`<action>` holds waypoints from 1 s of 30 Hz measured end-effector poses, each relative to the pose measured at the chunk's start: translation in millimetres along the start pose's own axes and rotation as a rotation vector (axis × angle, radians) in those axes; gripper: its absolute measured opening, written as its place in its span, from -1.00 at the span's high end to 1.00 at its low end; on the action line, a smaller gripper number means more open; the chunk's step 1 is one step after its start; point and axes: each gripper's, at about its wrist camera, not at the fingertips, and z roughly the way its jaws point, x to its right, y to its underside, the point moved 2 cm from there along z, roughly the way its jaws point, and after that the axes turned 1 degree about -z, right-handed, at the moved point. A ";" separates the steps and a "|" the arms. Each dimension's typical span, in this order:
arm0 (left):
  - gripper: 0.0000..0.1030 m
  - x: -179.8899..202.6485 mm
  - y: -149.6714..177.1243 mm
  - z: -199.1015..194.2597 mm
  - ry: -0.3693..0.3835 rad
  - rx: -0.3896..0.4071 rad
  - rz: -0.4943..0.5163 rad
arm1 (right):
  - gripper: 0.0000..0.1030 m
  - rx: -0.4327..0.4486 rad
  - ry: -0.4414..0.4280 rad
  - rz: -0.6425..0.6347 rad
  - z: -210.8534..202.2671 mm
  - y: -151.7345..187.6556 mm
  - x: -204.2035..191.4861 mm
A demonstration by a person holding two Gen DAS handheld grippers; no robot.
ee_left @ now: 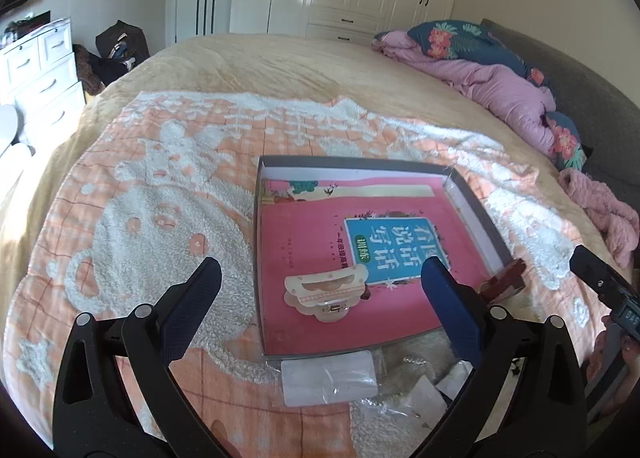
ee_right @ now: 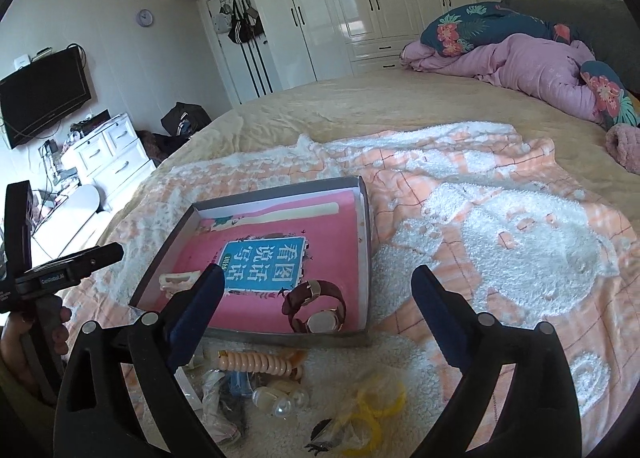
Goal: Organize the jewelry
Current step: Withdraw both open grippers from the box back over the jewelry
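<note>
A shallow grey box (ee_left: 352, 163) (ee_right: 276, 194) lies on the bed with a pink book (ee_left: 316, 234) (ee_right: 332, 242) as its floor. A cream hair clip (ee_left: 324, 292) (ee_right: 176, 281) lies in it at one near corner. A maroon-strapped watch (ee_right: 316, 308) lies at the other near corner; the left wrist view shows only its strap (ee_left: 505, 283). My left gripper (ee_left: 322, 278) is open and empty above the box's near edge. My right gripper (ee_right: 318, 284) is open and empty just over the watch. Loose jewelry lies in front of the box: a peach spiral hair tie (ee_right: 256, 364), yellow bands in a bag (ee_right: 370, 414), clear packets (ee_left: 328, 382).
A peach and white blanket (ee_left: 160, 194) (ee_right: 520, 226) covers the bed under everything. A pink duvet and floral pillows (ee_left: 500, 70) (ee_right: 532, 58) lie at the far right. White drawers (ee_left: 36, 70) stand beside the bed on the left. Each view shows the other gripper's body at its edge.
</note>
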 end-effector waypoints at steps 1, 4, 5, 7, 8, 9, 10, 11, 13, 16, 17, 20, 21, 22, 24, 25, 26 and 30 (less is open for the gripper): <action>-0.82 0.3 0.0 -5.1 0.002 0.007 -0.002 | -0.82 0.004 -0.003 -0.003 -2.9 -0.9 -1.2; -0.82 1.2 -0.3 -18.3 0.003 0.026 -0.005 | -0.85 0.023 -0.004 -0.013 -13.4 -3.5 -4.8; -0.82 1.3 0.0 -22.7 0.005 0.031 -0.008 | -0.87 0.027 -0.007 -0.013 -17.0 -4.2 -5.6; -0.82 1.1 1.4 -30.2 0.008 0.038 -0.013 | -0.87 0.033 -0.007 -0.014 -23.0 -5.2 -7.1; -0.82 0.9 2.5 -33.2 0.009 0.040 -0.016 | -0.87 0.037 -0.006 -0.015 -26.1 -5.5 -7.7; -0.82 0.6 3.7 -37.0 0.010 0.043 -0.020 | -0.87 0.041 -0.005 -0.016 -28.7 -5.5 -8.0; -0.82 0.3 5.0 -40.0 0.012 0.046 -0.023 | -0.87 0.043 -0.005 -0.017 -31.7 -5.5 -8.5; -0.82 -0.4 6.7 -43.1 0.014 0.047 -0.027 | -0.87 0.045 -0.006 -0.019 -34.2 -5.2 -9.0; -0.82 -0.7 10.1 -49.1 0.016 0.048 -0.033 | -0.87 0.048 -0.004 -0.022 -39.8 -3.8 -9.6; -0.82 -0.5 15.2 -56.2 0.019 0.046 -0.034 | -0.87 0.046 -0.004 -0.029 -46.4 -0.2 -11.0; -0.82 -0.2 17.3 -58.7 0.018 0.047 -0.033 | -0.87 0.046 -0.002 -0.032 -48.3 1.5 -11.3; -0.82 -0.2 25.1 -61.6 0.028 0.036 -0.041 | -0.87 0.037 0.009 -0.038 -52.6 7.6 -10.6; -0.82 0.6 28.8 -62.0 0.034 0.028 -0.043 | -0.87 0.032 0.012 -0.040 -53.3 10.2 -10.3; -0.82 1.7 31.9 -62.8 0.034 0.023 -0.041 | -0.87 0.028 0.013 -0.040 -53.6 11.7 -10.1; -0.82 4.7 40.2 -63.4 0.036 0.007 -0.034 | -0.87 0.020 0.017 -0.040 -55.4 16.1 -9.7; -0.82 5.9 44.0 -63.5 0.038 -0.001 -0.031 | -0.87 0.016 0.020 -0.042 -56.5 18.3 -9.4; -0.82 6.9 47.9 -64.0 0.038 -0.008 -0.028 | -0.87 0.014 0.022 -0.043 -57.5 20.6 -9.3; -0.82 10.9 58.4 -64.4 0.042 -0.031 -0.018 | -0.87 -0.003 0.021 -0.050 -60.4 28.9 -9.8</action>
